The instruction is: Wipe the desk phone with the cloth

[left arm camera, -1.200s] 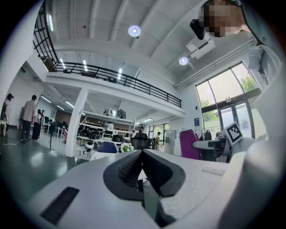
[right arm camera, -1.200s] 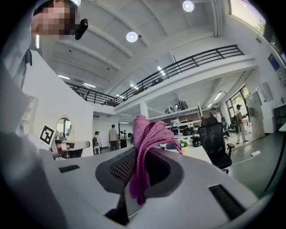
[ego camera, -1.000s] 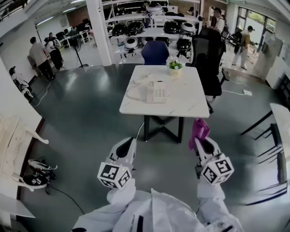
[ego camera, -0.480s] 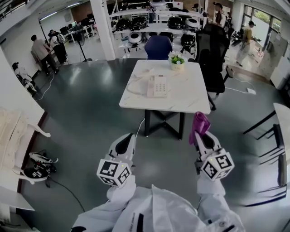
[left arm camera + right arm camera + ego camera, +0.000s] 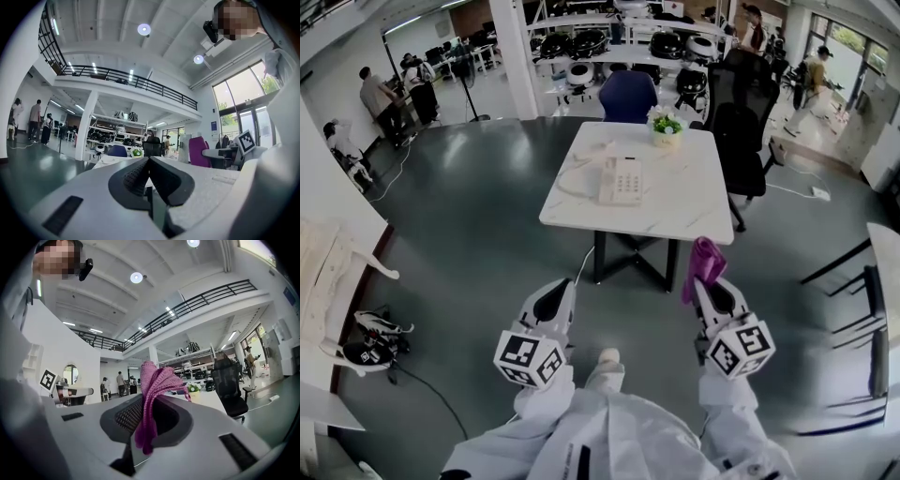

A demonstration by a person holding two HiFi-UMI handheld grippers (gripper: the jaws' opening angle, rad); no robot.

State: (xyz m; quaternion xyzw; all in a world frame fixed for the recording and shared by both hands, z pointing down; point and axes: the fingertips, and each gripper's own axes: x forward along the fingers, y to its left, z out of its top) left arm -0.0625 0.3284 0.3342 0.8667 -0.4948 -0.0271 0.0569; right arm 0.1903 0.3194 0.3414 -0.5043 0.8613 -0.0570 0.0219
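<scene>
Desk phone (image 5: 621,180) lies flat on a white surface (image 5: 698,204) near its left-hand side, with its cord looped just beside it. A small potted plant (image 5: 667,128) stands at the far edge, and a blue chair (image 5: 628,97) and a black chair (image 5: 741,127) are drawn up behind and to the right. Only the head view shows the phone. It also shows both grippers held low over the dark floor, well short of the surface, with white sleeves behind them. The two gripper views look level across the hall instead, taking in the ceiling lights and a railed balcony, and the plant appears in them as a small green spot. The left gripper (image 5: 555,302) has its jaws pressed together with nothing between them, as the left gripper view makes plain. The right gripper (image 5: 712,284) is clamped on a purple knitted cloth (image 5: 704,266). In the right gripper view the cloth (image 5: 152,397) is pinched between the dark pads, one bunched end standing above the jaws and the other hanging below them. The cloth is well apart from the phone.
</scene>
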